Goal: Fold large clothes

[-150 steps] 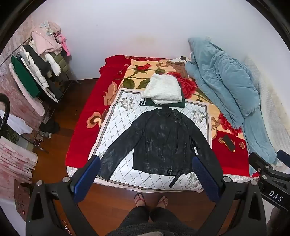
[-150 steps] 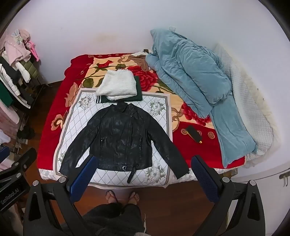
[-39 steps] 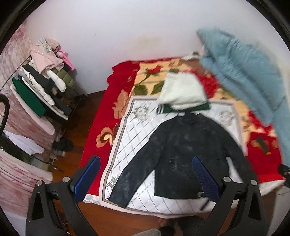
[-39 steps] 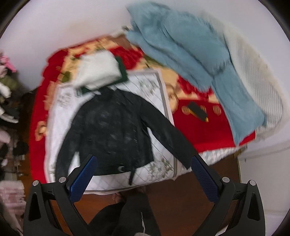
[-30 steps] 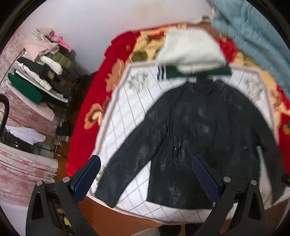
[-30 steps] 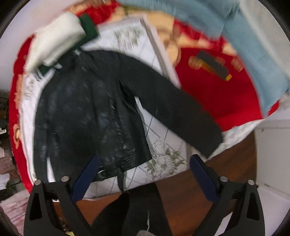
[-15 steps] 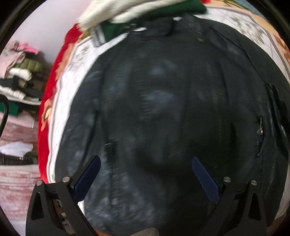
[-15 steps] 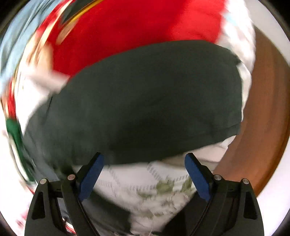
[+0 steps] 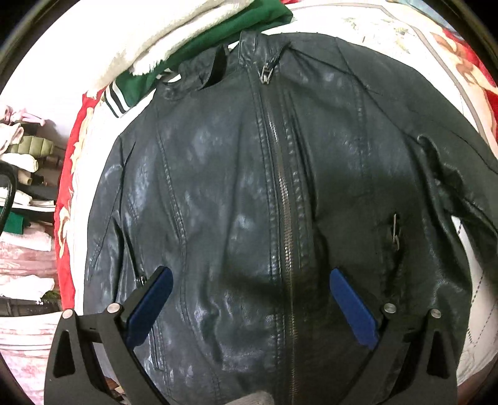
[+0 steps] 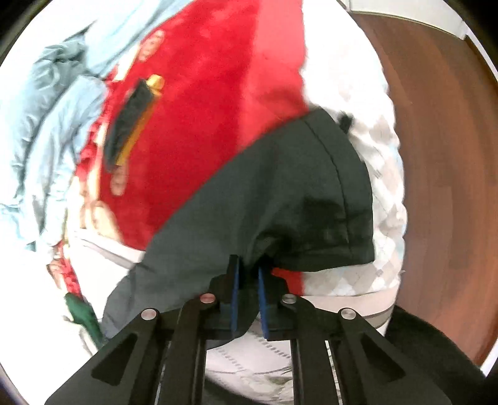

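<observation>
Basically just starting — my right gripper (image 10: 248, 274) has its blue pads nearly together, pinching the edge of the sleeve (image 10: 280, 193) near its cuff, while my left gripper (image 9: 249, 299) hangs wide apart over the jacket (image 9: 249, 187) chest, holding nothing. The jacket lies front-up and spread flat on the white quilted mat (image 10: 386, 174) over the red blanket (image 10: 218, 93), zipper (image 9: 281, 187) closed up the middle, collar touching a folded green garment (image 9: 242, 25) with a white fleecy one (image 9: 174, 28) on top. No fold made yet as far as I can judge: body flat, the sleeve on my left side out along the mat edge, the gripped sleeve only bunched a little at the pinch. Left to do — both sleeves in, then the body folded over. Material reads as black faux leather, glossy, creased, with stitched seams and metal zip pulls at the pockets (image 9: 394, 230); likely stiff and slippery, so it may spring back. The sleeve looks matte and dull in the right view, motion-blurred. A dark flat object (image 10: 130, 115) with a yellow end lies on the blanket well apart; a blue duvet (image 10: 46, 109) beyond it.
</observation>
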Demonstrator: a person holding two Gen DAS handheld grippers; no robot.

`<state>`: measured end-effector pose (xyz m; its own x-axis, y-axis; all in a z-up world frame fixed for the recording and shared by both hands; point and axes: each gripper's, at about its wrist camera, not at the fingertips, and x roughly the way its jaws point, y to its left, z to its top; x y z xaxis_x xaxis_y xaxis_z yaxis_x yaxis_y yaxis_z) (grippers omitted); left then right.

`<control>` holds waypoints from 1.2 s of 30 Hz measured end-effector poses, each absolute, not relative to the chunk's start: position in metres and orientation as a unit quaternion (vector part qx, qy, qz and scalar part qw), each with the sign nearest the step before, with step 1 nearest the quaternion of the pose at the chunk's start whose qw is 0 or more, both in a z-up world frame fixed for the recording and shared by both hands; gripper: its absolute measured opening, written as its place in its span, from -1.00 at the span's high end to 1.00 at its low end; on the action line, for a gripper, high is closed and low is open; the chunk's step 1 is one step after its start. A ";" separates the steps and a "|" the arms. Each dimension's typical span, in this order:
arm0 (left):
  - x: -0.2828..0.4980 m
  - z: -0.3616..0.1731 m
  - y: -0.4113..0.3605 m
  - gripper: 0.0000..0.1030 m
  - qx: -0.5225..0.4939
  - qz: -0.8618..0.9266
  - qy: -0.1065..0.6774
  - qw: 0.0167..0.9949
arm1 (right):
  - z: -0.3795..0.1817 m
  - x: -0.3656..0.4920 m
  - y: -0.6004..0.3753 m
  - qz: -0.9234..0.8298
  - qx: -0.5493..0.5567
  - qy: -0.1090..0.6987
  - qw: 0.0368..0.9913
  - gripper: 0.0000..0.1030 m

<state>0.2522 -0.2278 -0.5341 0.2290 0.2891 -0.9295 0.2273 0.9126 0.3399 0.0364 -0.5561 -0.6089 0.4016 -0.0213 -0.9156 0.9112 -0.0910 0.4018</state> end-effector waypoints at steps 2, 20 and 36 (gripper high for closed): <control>0.255 -0.532 -0.231 -1.00 0.204 0.022 0.618 0.759 | -0.601 0.051 -0.558 -0.373 0.606 0.381 0.590 0.67; 0.251 -0.550 -0.253 -1.00 0.208 -0.001 0.619 0.757 | -0.641 0.021 -0.558 -0.426 0.679 0.263 0.536 0.76; 0.294 -0.490 -0.174 -1.00 0.120 0.048 0.607 0.784 | -0.462 0.186 -0.486 -0.310 0.459 0.343 0.759 0.90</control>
